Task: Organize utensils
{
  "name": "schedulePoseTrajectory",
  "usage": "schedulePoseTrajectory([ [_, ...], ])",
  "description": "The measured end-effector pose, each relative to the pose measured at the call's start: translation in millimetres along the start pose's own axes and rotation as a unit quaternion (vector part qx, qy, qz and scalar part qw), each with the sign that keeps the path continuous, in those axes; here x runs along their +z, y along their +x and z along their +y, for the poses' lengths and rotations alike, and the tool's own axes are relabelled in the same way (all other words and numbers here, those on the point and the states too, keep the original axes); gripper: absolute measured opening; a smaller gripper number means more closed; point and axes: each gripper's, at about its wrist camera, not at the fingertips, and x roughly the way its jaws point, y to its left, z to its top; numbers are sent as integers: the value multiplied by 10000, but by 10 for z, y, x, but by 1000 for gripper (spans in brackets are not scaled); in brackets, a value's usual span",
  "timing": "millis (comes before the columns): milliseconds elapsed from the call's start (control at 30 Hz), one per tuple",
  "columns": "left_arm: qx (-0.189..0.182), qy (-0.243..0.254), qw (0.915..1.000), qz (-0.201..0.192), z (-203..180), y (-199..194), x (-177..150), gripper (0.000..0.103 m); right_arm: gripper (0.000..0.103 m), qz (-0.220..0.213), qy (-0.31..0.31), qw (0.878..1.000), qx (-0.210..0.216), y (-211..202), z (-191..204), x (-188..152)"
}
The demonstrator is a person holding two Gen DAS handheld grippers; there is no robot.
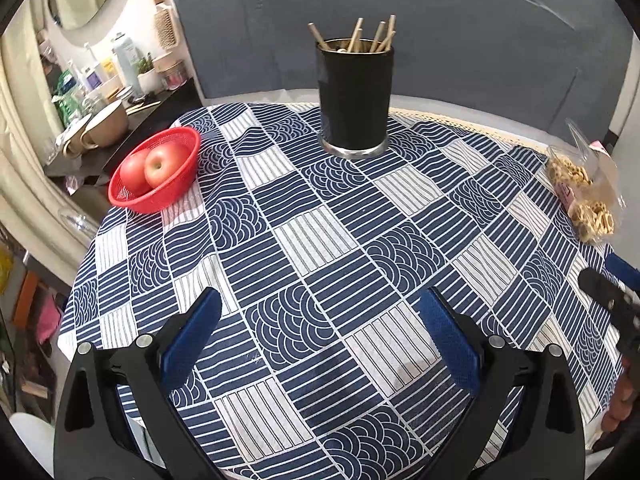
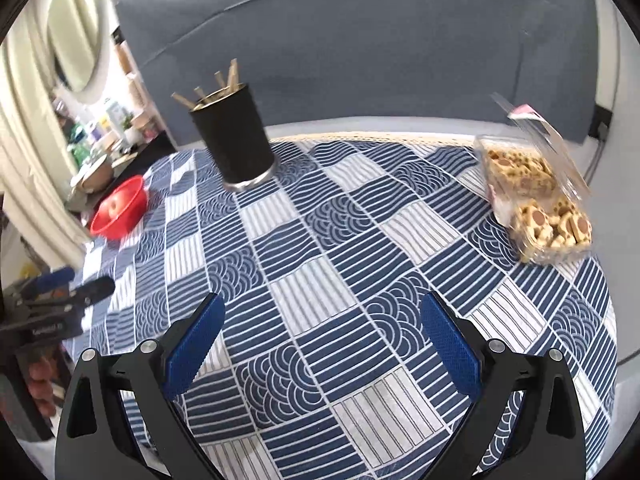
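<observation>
A black cylindrical holder [image 1: 354, 98] stands upright at the far side of the round table, on the blue-and-white patterned cloth [image 1: 320, 240]. Several wooden chopsticks [image 1: 370, 36] stick out of its top. It also shows in the right wrist view [image 2: 234, 138], with the chopsticks [image 2: 216, 86] in it. My left gripper [image 1: 320, 300] is open and empty over the near part of the cloth. My right gripper [image 2: 320, 304] is open and empty too, over the near part of the cloth. Each gripper shows at the edge of the other's view.
A red basket [image 1: 154, 170] with two apples sits at the table's left. A clear plastic box of biscuits [image 2: 536, 204] with its lid up sits at the right edge. A grey headboard [image 1: 400, 20] is behind. A cluttered shelf [image 1: 104, 92] stands far left.
</observation>
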Motion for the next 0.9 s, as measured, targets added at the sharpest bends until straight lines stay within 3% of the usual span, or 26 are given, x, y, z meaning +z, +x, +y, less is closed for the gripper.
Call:
schedulePoseTrajectory([
  [900,-200,-267,9991,257,112,97,-55,97,94,118,-246,9996,45,9,139,-51],
])
